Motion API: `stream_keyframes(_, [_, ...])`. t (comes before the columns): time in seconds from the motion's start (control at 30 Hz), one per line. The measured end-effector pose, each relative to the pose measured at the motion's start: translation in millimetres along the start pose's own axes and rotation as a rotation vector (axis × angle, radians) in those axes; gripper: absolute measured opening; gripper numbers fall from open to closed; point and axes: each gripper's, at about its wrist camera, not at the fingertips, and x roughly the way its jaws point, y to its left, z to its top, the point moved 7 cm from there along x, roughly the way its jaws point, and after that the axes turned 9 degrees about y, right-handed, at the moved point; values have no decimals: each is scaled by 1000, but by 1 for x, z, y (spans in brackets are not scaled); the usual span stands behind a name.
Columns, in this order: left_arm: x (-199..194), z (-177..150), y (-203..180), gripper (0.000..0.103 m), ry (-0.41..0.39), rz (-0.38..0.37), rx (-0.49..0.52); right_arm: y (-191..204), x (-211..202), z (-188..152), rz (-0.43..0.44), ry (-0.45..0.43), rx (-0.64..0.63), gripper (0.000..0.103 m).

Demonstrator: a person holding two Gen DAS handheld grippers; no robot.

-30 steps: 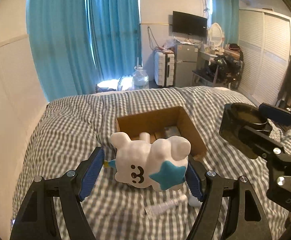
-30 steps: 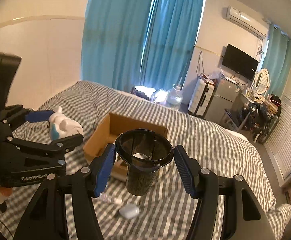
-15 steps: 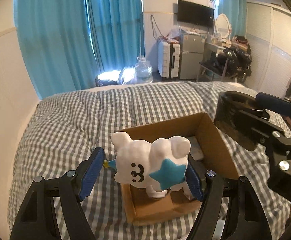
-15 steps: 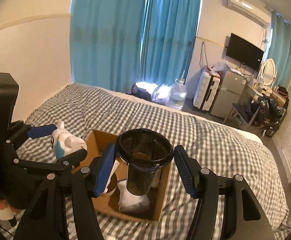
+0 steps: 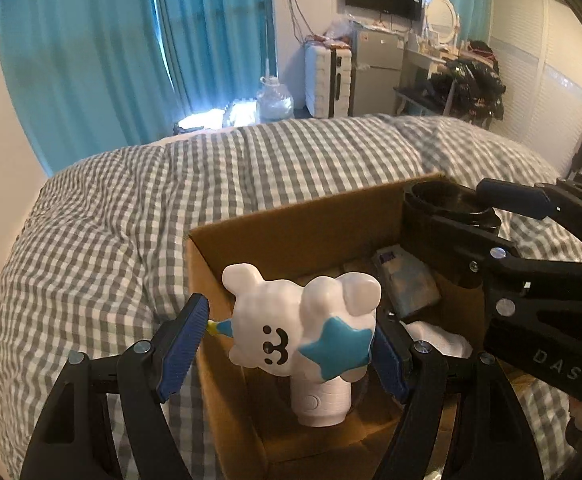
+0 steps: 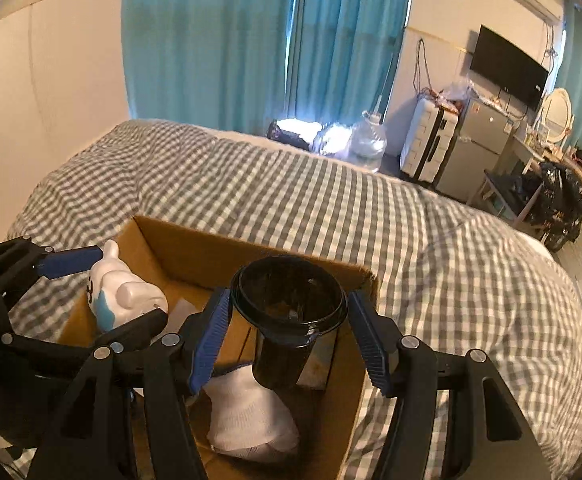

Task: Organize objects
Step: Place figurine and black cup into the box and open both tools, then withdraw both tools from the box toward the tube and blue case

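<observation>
The bed (image 6: 331, 208) under its grey checked cover is my whole work surface, and on it sits the open cardboard box (image 5: 291, 236), the place I judge everything is meant to end up, which is why both my claws hang over its mouth at once. Inside it lie a white rolled cloth (image 6: 247, 420) and a bluish flat packet (image 5: 407, 284) against the far side, so the free floor is toward the near left corner. My right gripper (image 6: 289, 330) has its blue pads pressed on either side of a dark translucent cup (image 6: 287, 320), clamped just under the rim so the lip cannot slide down through my hold; it hangs upright above the cloth, mouth up. My left gripper (image 5: 291, 344) stands wider, because the white bear-shaped toy (image 5: 303, 332) with the blue star is a bulky thing; the right pad presses its side, the left pad meets only a small yellow-and-blue nub sticking out of it, so I judge this hold less sure than the cup's. The toy's round base (image 5: 323, 404) points down into the box, clear of the cardboard wall, ready to be set there.
</observation>
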Motion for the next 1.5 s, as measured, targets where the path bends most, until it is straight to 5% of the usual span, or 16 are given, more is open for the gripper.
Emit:
stream_keyframes(0.23, [14,-2,-9,79,-2,-4,40,0,9,-5,33,4,23,61])
stream_keyframes(0.37, [6,-3,-8,97,-5,-29,18,-6,-1,-3,52,-22,66,72])
stream_keyframes(0.43, [-2,-1,-7,97,-18,-37,5,-5,-13,-2,56,-40,83,75])
stream_keyframes(0.73, [-78,-3,2,98,-72,-50,-51,-9,-92,-1,12,-124,102,76])
stream_keyframes(1.17, [-227,-34,12,101,-228,-6,-100,2,-262,-31,-54,-281,92,80])
stream_keyframes(1.5, [-257,-74,2,102,-237,-5,-96,27,-298,-67,-58,-264,40,80])
